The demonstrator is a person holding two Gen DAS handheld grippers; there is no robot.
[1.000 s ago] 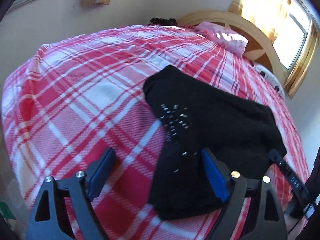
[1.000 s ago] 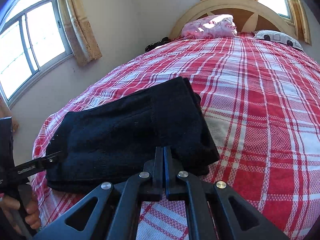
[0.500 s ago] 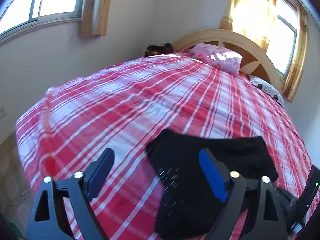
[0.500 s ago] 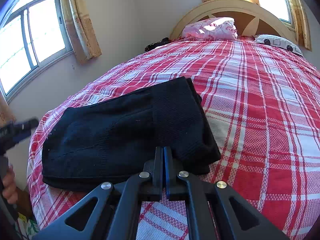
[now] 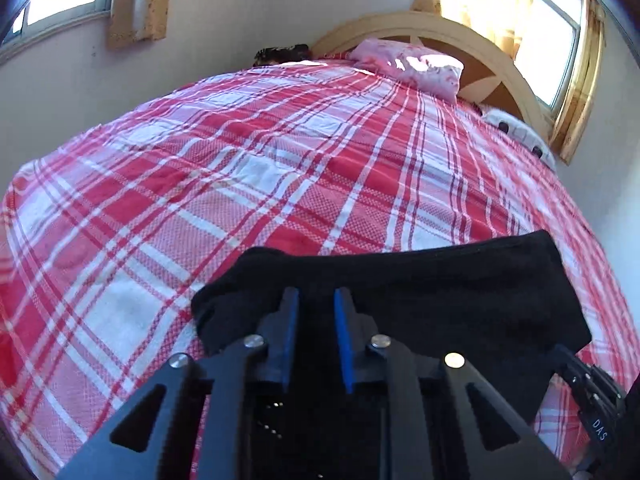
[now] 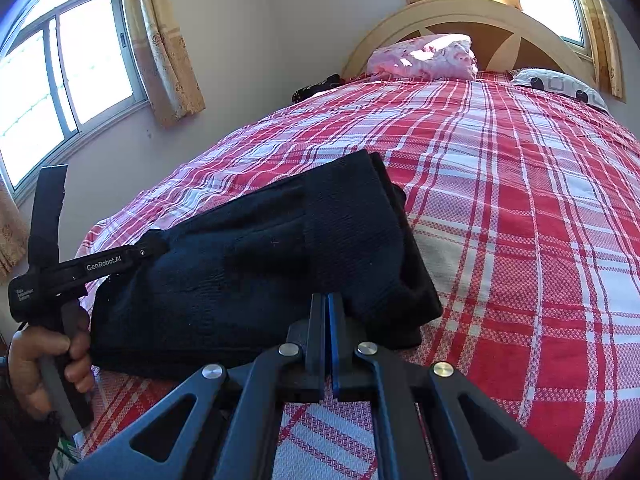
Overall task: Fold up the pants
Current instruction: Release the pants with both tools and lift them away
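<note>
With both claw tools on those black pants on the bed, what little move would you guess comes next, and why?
Probably a small lift of the left gripper, carrying its end of the black pants across toward the right gripper. Its jaws have just been closing, with black cloth between them, at the pants' end. The right gripper is shut at the pants' near edge, and the pants lie folded on the plaid bedspread.

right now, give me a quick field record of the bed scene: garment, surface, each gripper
garment: black pants, folded into a compact stack
surface: red plaid bedspread
left gripper: jaws have just been closing, fingers narrowly apart, pants edge between them
right gripper: shut, empty, at the stack's near edge
headboard end: pink pillow
</note>
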